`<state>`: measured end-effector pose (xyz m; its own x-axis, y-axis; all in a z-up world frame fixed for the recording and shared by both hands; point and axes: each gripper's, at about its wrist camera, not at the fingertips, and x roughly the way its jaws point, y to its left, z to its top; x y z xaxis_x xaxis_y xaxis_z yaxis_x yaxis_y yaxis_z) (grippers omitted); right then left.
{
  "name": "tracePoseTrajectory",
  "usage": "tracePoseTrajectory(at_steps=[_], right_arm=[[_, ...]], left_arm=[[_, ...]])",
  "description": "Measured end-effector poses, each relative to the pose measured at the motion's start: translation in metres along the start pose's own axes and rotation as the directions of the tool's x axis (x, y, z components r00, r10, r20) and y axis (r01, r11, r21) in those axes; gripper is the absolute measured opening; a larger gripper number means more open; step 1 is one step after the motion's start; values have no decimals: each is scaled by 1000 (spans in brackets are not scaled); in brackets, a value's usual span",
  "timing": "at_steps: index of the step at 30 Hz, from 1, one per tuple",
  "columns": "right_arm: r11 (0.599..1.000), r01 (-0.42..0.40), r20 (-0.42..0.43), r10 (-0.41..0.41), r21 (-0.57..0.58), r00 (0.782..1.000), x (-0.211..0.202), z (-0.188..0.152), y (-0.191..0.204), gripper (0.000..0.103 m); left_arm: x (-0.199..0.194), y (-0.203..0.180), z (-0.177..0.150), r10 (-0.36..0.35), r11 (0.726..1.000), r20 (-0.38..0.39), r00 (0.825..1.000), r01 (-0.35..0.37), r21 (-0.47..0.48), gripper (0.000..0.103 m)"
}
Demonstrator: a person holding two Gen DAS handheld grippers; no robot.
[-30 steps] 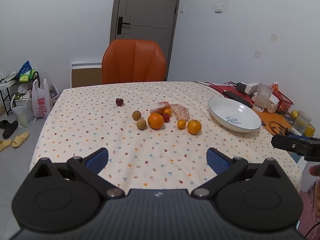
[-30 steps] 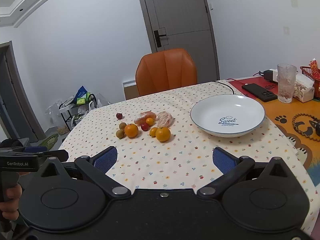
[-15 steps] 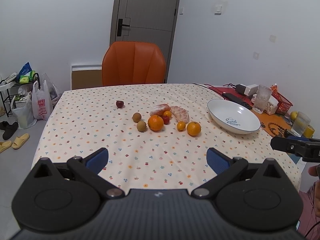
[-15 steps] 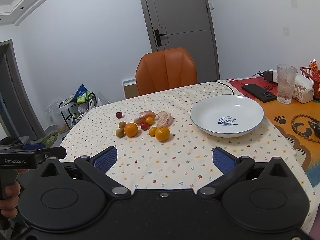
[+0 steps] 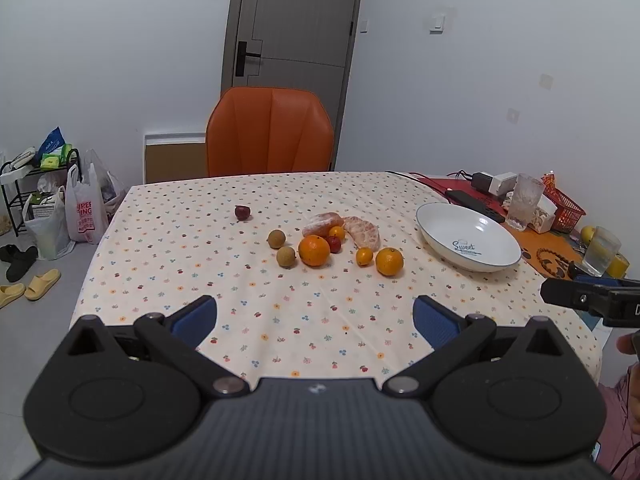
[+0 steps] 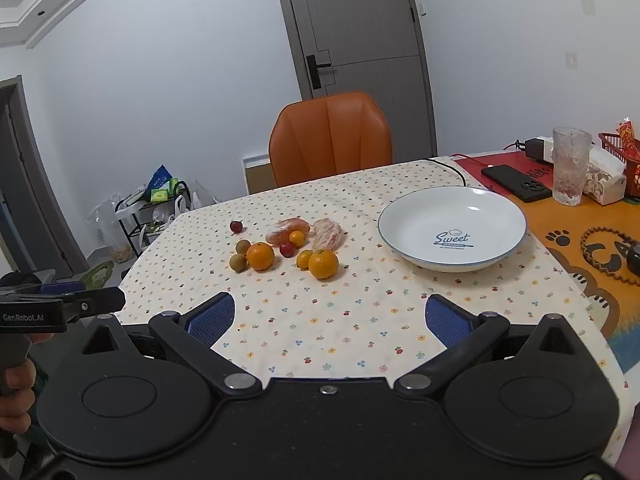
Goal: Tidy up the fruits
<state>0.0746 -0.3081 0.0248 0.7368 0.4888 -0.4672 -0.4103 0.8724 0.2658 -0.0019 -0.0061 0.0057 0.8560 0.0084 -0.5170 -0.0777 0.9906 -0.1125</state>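
Observation:
A cluster of fruit lies mid-table on the dotted cloth: a large orange (image 5: 314,251) (image 6: 260,256), a second orange (image 5: 389,261) (image 6: 323,264), two small brown fruits (image 5: 286,256), peeled citrus pieces (image 5: 362,232) and a lone dark red fruit (image 5: 242,212) (image 6: 236,226). A white empty bowl (image 5: 496,240) (image 6: 451,204) stands to their right. My left gripper (image 5: 315,318) and right gripper (image 6: 328,320) are both open and empty, held above the table's near edge, well short of the fruit.
An orange chair (image 5: 270,132) stands at the far edge. A phone (image 6: 518,182), a glass (image 6: 570,172), a charger and a red basket (image 5: 562,204) sit at the right on an orange mat (image 6: 580,240). Bags and a rack (image 5: 48,184) are on the floor left.
Both grippers have drawn back slightly, so the fruit and bowl look a little farther away. Nothing on the table has moved.

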Motion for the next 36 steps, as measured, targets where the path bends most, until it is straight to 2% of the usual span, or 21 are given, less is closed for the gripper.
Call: tracePoseTrajectory(at_steps=[22,29,36], right_arm=[[1000,-25,-26,25,-12,999,6,2,9,103],[999,-33,-47,31,-29,998,21,2,12,103],[1000,-9,-71,10,15,997,43,4,-2,103]], left_arm=[[0,4,4,-6,1000,13,1000,6,0,103],[9,7,10,6,1000,24,1000,-7,11,103],[25,11,15,21,1000,27,999,-21,16,103]])
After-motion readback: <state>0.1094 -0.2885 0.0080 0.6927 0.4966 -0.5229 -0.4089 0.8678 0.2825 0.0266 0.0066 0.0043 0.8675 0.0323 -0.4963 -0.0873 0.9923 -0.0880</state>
